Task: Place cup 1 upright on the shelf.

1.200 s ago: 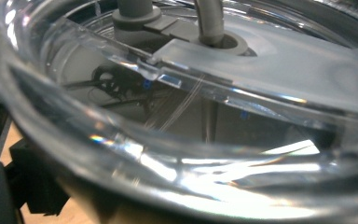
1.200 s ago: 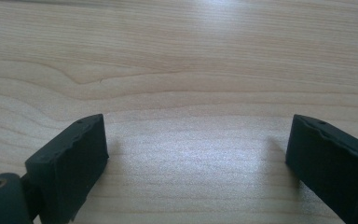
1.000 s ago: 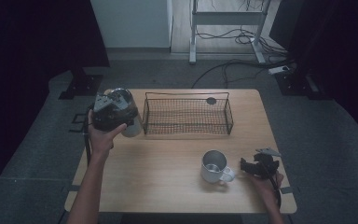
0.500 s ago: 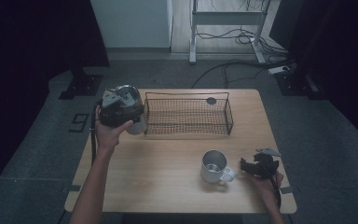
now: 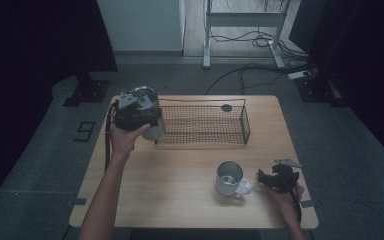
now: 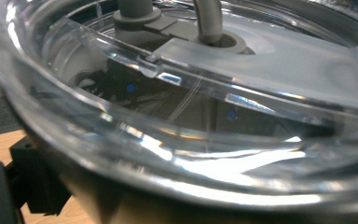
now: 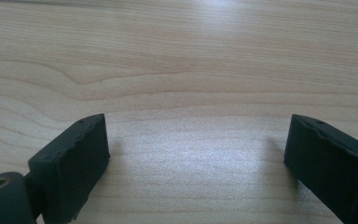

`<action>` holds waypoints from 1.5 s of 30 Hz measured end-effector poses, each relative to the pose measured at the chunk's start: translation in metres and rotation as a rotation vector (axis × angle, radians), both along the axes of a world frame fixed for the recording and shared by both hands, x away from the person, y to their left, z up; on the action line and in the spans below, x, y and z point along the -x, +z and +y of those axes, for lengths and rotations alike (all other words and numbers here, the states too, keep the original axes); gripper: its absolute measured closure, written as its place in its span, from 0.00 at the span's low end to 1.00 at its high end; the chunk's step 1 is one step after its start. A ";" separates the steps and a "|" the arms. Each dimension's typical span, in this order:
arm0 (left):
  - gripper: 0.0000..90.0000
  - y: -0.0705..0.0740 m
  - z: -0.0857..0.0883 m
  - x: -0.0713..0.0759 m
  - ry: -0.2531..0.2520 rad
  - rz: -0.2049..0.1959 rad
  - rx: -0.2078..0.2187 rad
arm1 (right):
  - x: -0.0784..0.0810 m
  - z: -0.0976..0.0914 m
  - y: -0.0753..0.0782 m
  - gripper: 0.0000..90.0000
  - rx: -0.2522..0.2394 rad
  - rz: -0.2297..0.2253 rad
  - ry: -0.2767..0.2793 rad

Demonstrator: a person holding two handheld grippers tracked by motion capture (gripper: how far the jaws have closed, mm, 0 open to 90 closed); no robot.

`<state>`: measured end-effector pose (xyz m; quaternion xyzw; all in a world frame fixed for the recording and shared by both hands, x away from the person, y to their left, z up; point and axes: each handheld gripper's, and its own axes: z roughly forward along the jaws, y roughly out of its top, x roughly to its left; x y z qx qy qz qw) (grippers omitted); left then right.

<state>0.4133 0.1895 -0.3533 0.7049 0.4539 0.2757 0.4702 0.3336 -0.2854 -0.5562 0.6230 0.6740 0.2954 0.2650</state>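
The left hand-held gripper (image 5: 147, 120) is clamped on a steel tumbler (image 5: 152, 127) with a clear plastic lid (image 6: 214, 116), carrying it above the bench (image 5: 180, 200) at the left end of the wire basket (image 5: 205, 122). I judge the tumbler stiff and moderately light, but its smooth metal wall looks slippery, so the firmest hold is across the body just under the lid's rim, not on the lid, which could pop off. The right hand-held gripper (image 7: 196, 154) rests low over the bench with its jaws apart and empty, beside a metal mug (image 5: 230, 178).
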 end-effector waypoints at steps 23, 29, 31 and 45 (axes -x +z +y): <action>0.04 -0.005 -0.031 -0.032 -0.041 0.009 -0.005 | 0.000 0.000 0.000 0.08 0.000 -0.002 0.006; 0.04 -0.004 -0.038 -0.039 -0.055 0.011 -0.015 | 0.000 0.000 0.000 0.08 0.000 -0.002 0.006; 0.04 -0.004 -0.040 -0.041 -0.055 0.010 -0.011 | 0.000 0.000 0.000 0.08 0.000 -0.002 0.006; 0.04 -0.002 -0.049 -0.058 -0.058 0.025 -0.021 | 0.000 0.000 0.000 0.08 0.000 -0.001 0.006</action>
